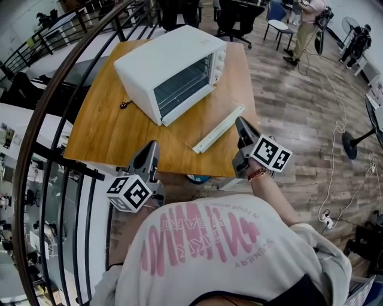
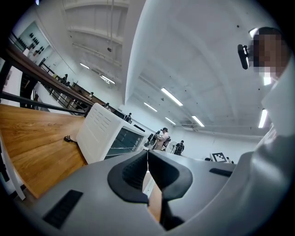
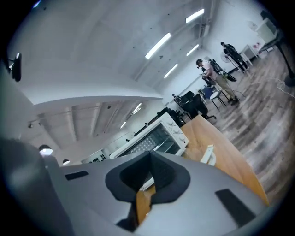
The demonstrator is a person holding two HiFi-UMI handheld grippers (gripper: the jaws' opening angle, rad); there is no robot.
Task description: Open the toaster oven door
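Observation:
The white toaster oven stands on the wooden table, its glass door folded down flat with the white handle toward me. The oven's cavity and rack show. My left gripper hovers shut over the table's near edge, left of the door, nothing in it. My right gripper is shut too, empty, just right of the handle's end. In the left gripper view the oven lies ahead of the closed jaws. The right gripper view shows the oven and handle beyond its jaws.
A small black plug lies on the table left of the oven. A dark curved railing runs along the left. Office chairs and a person stand beyond the table. Cables trail over the wooden floor at the right.

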